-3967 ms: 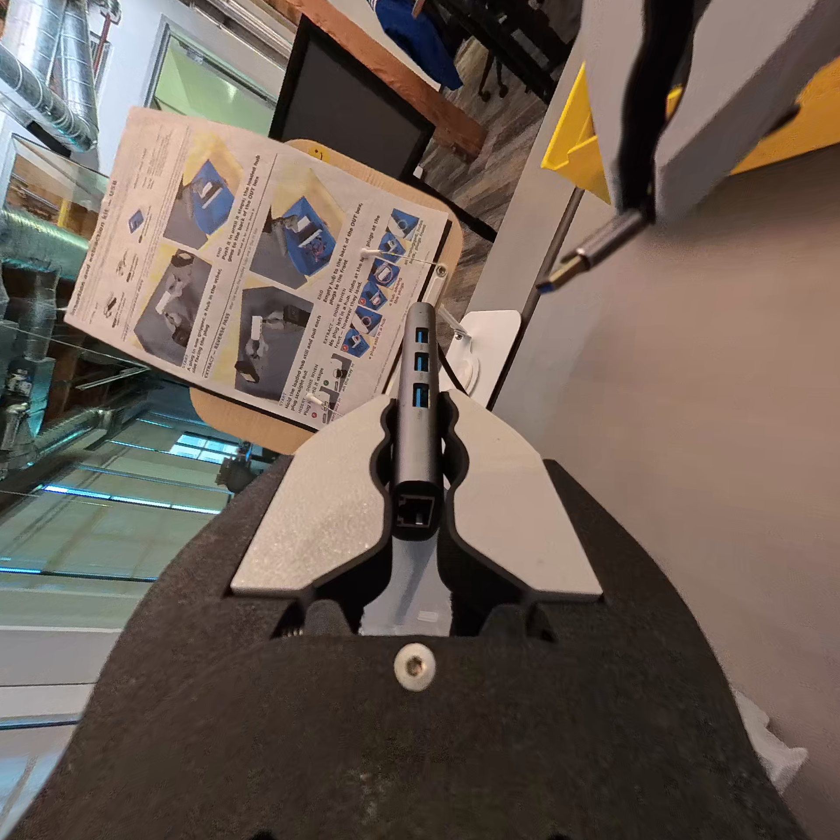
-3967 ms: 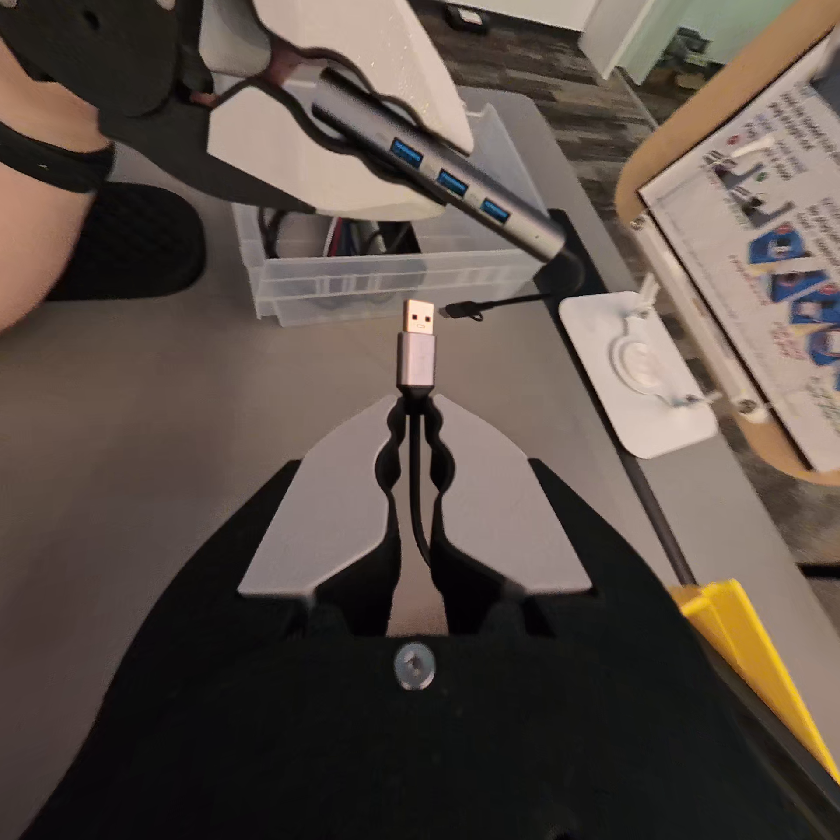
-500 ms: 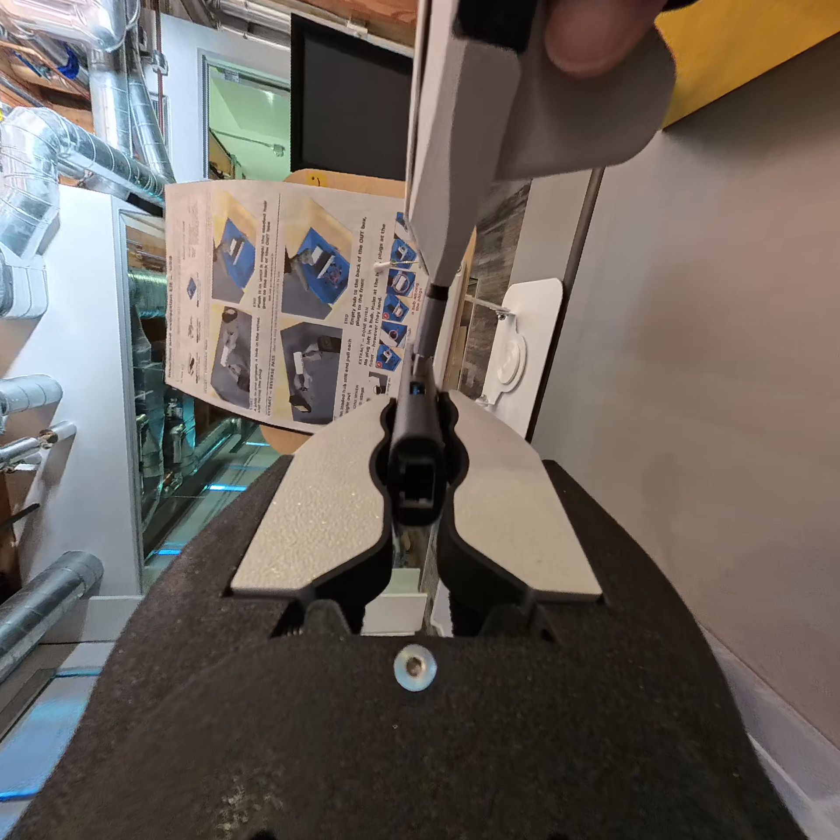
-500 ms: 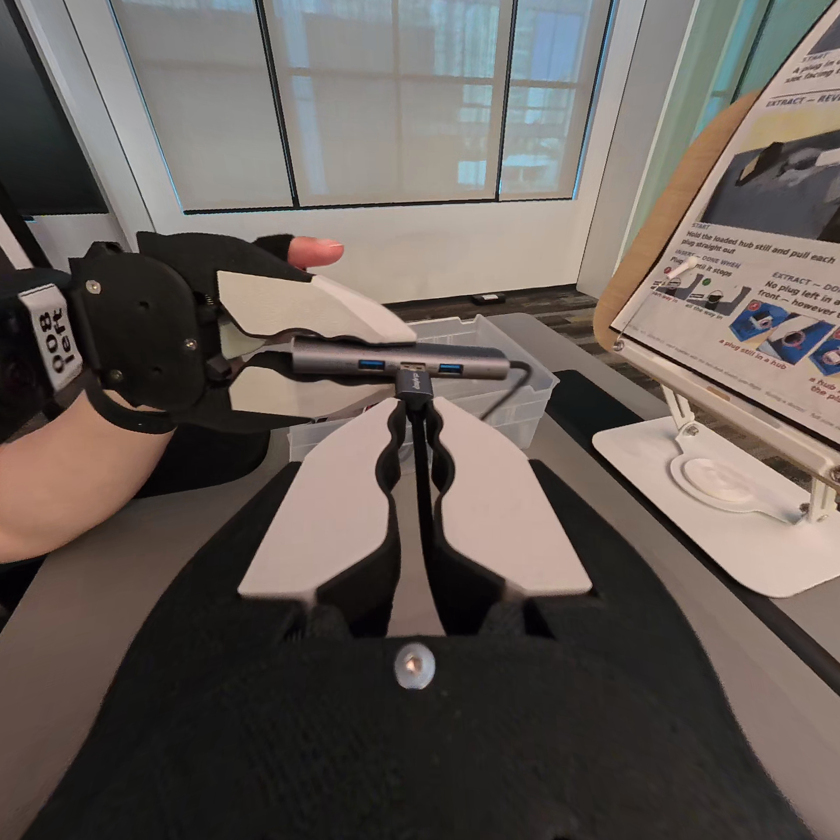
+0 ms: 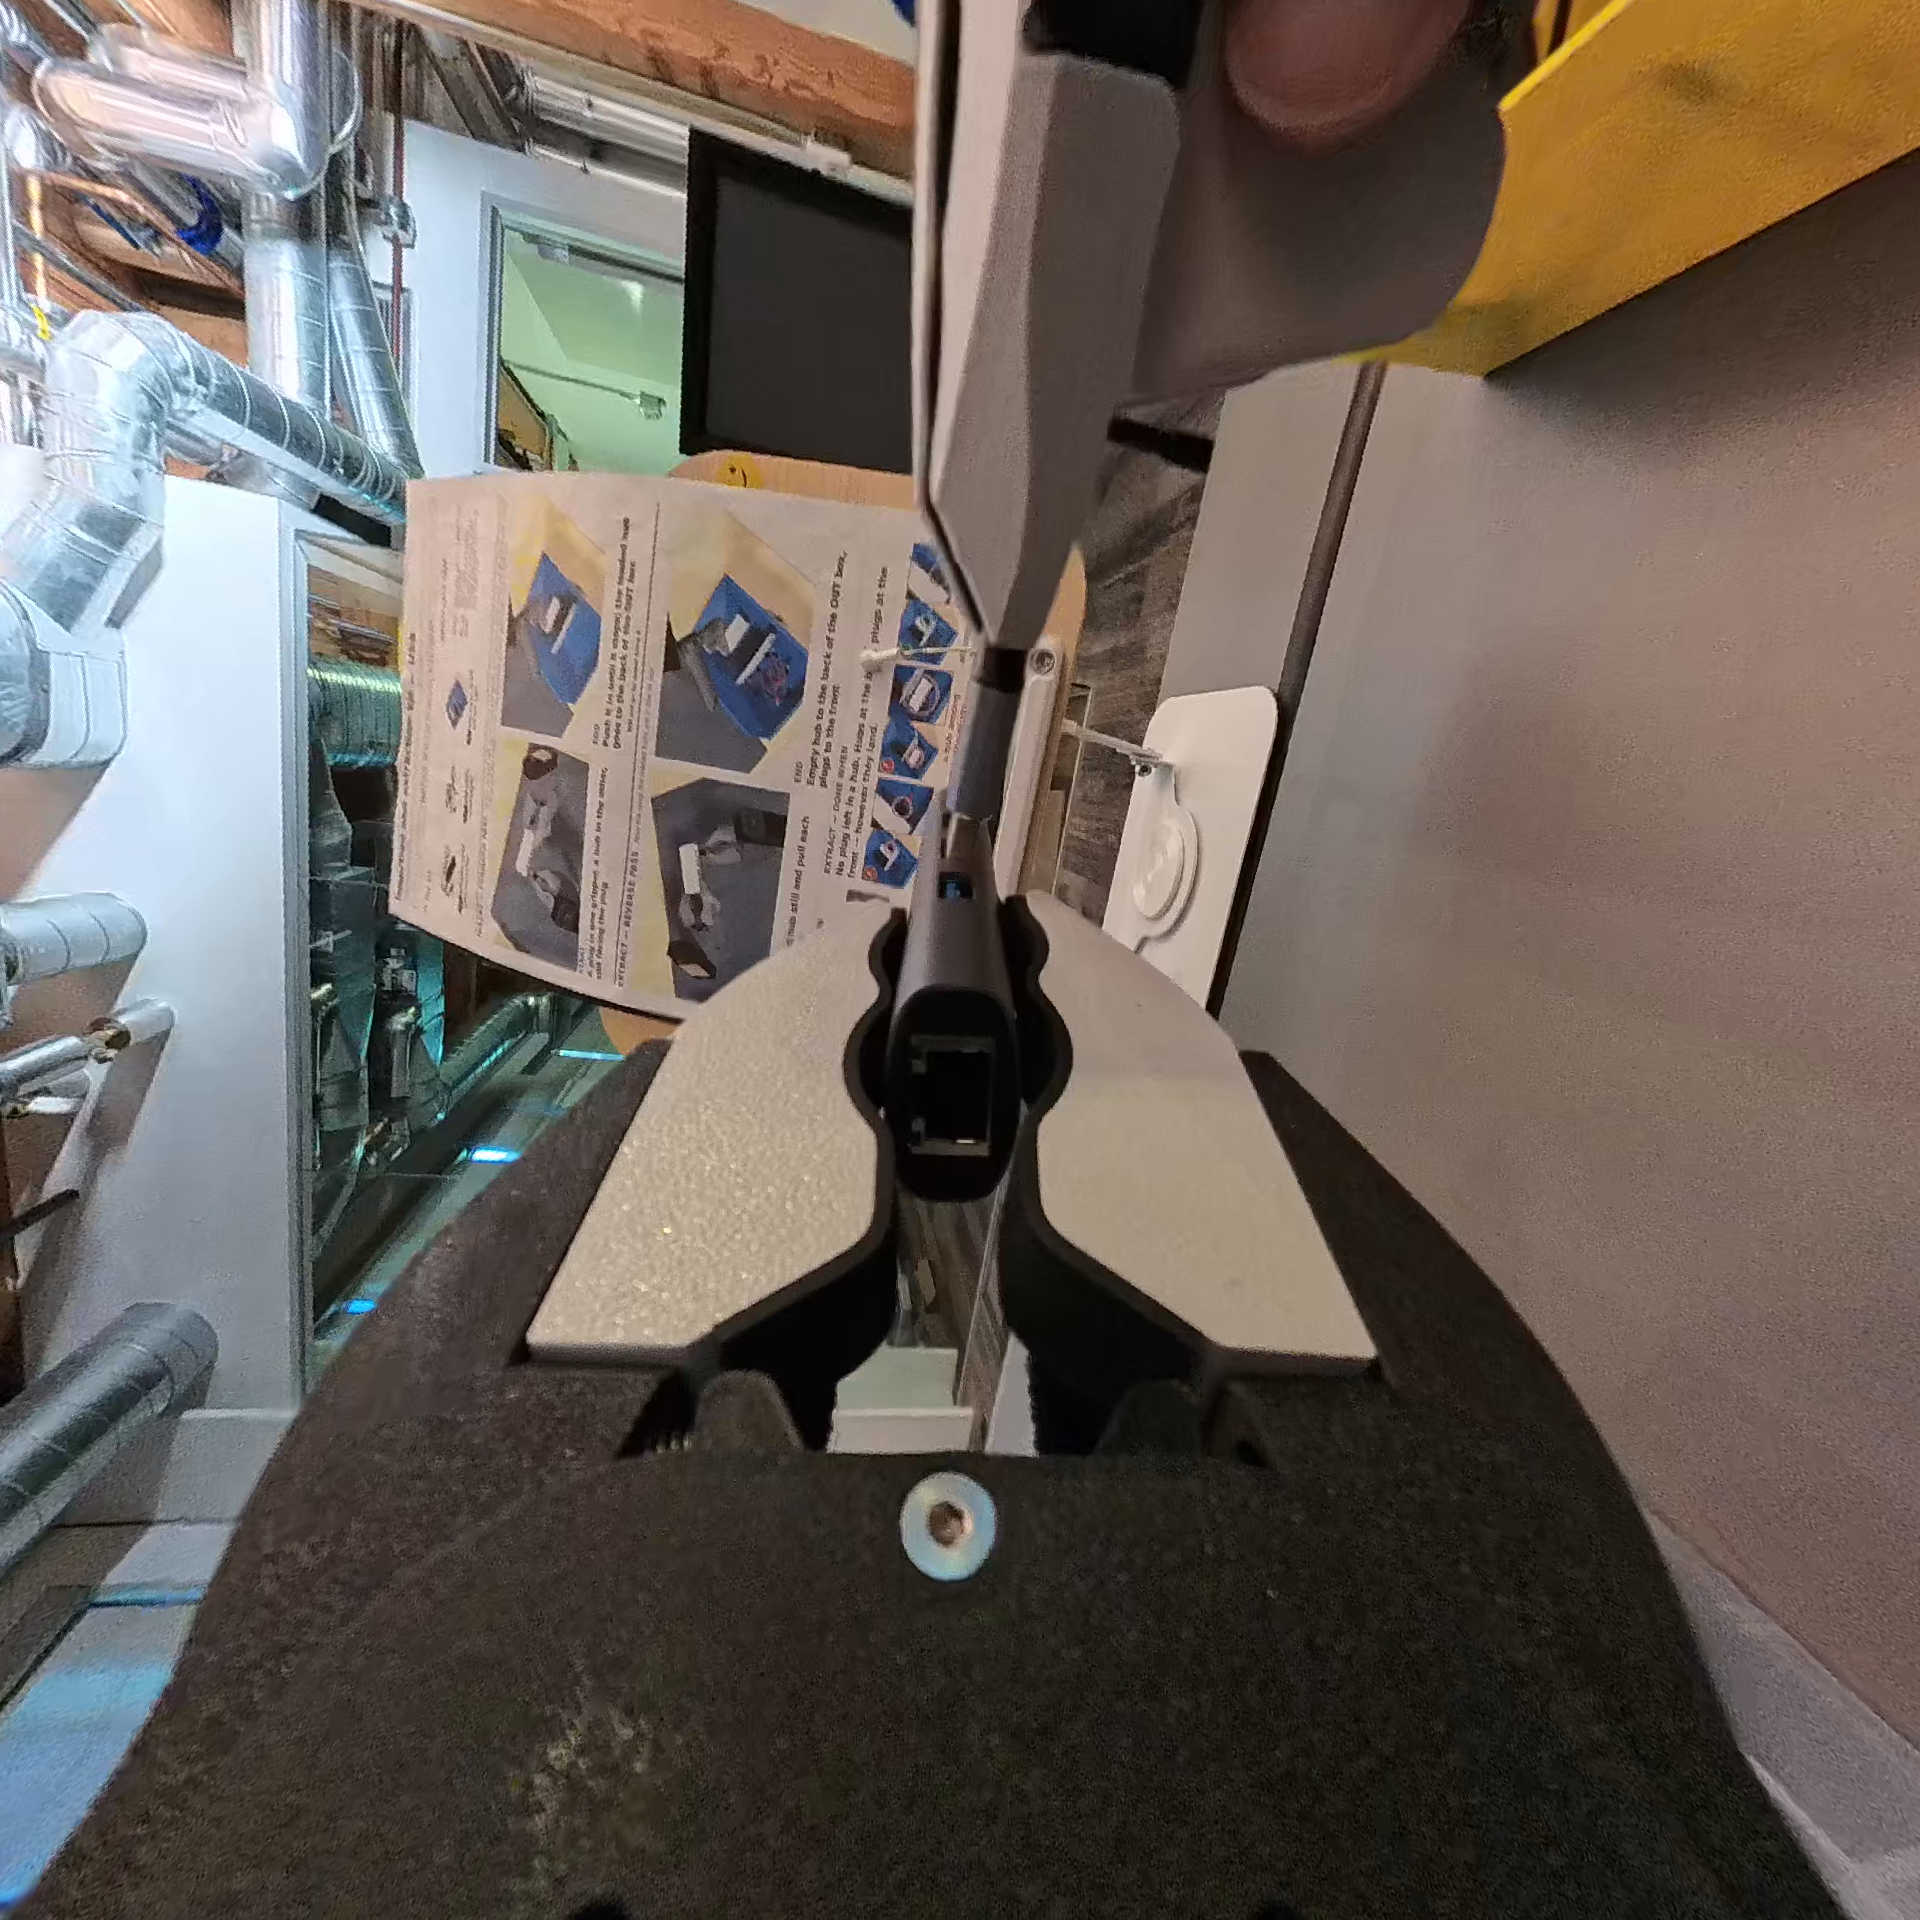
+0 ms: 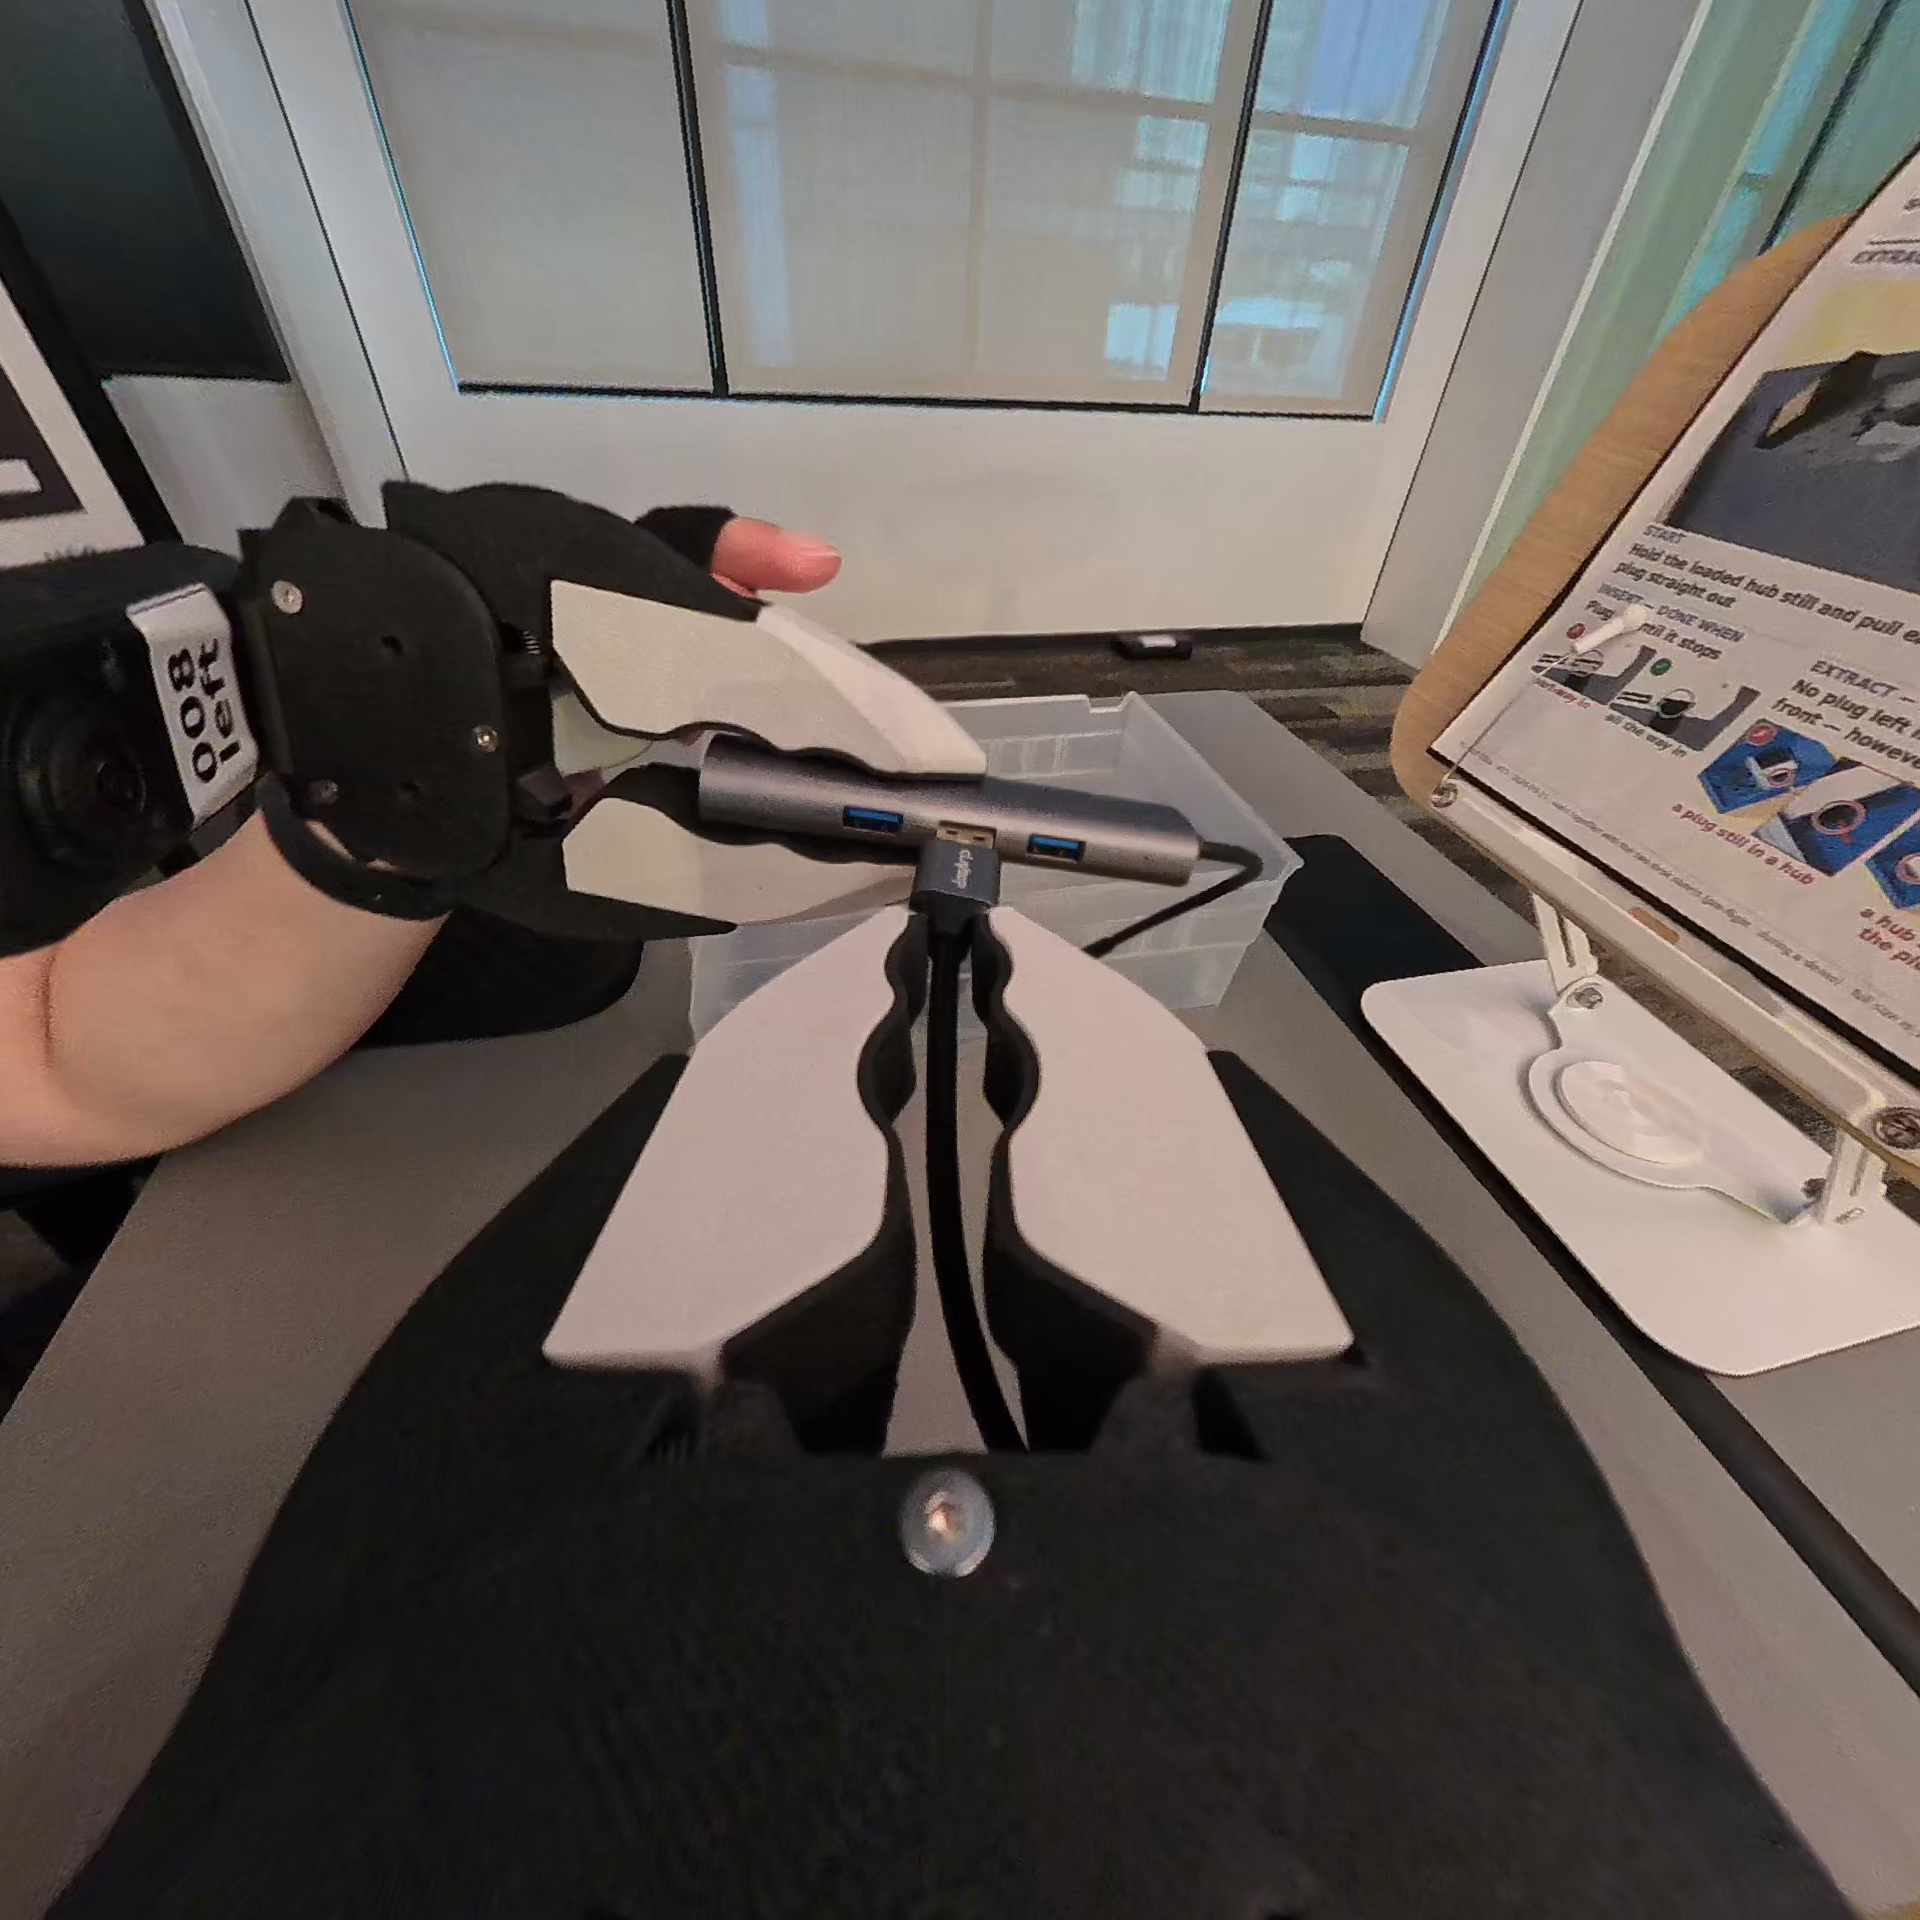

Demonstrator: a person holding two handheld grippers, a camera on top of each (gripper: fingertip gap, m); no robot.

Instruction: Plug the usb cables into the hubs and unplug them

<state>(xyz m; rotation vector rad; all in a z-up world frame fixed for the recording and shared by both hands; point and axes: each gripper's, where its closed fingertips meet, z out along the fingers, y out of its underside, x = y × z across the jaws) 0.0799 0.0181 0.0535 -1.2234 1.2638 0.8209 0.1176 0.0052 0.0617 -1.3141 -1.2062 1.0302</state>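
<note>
While our left gripper [image 6: 831, 821] pinched the hub [image 6: 935, 816] above the clear bin [image 6: 1174, 821], our right gripper [image 6: 951, 935] clamped the cable [image 6: 951, 1143], its plug [image 6: 958, 868] partly seated in the middle port, the table edge just right.

Printed writing shows on the instruction sheet [image 6: 1756, 665] clipped to its wooden board, seen again sideways in the left wrist view. A white label [image 6: 197, 707] sits on the left gripper [image 6: 831, 821]. Small lettering marks the USB plug [image 6: 956, 878].
</note>
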